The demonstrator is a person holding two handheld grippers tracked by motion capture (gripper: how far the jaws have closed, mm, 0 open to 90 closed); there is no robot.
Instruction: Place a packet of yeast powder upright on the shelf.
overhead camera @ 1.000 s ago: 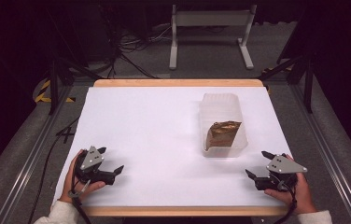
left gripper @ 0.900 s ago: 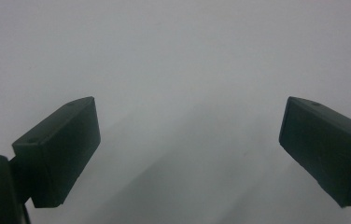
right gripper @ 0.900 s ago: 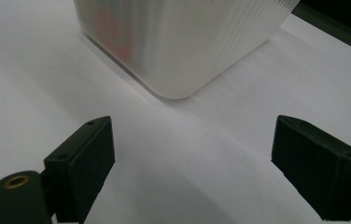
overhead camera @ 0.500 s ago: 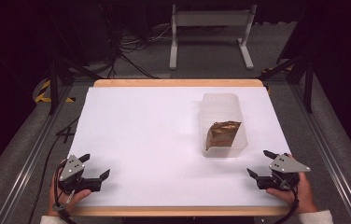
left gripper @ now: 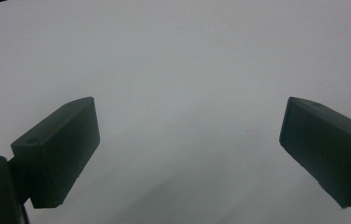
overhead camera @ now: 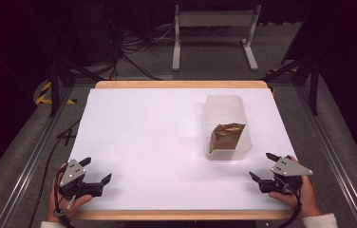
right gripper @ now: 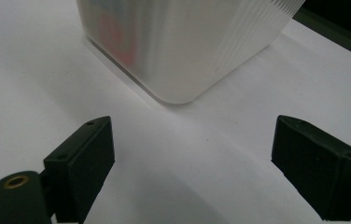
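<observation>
Both grippers parked at the near edge; box untouched.

The left gripper [overhead camera: 93, 171] has drawn back to the near left corner of the table [overhead camera: 143, 133] over the last second; the right gripper [overhead camera: 263, 166] holds its place. Both sets of jaws stand wide apart and grip nothing. The clear plastic box [overhead camera: 228, 126], with a brown packet [overhead camera: 226, 135] inside, sits near the right gripper. Judgement: no grasp has begun.

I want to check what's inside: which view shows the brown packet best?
The high view: the brown packet leans inside the clear container. The right gripper view gives just a reddish blur through the wall.
</observation>
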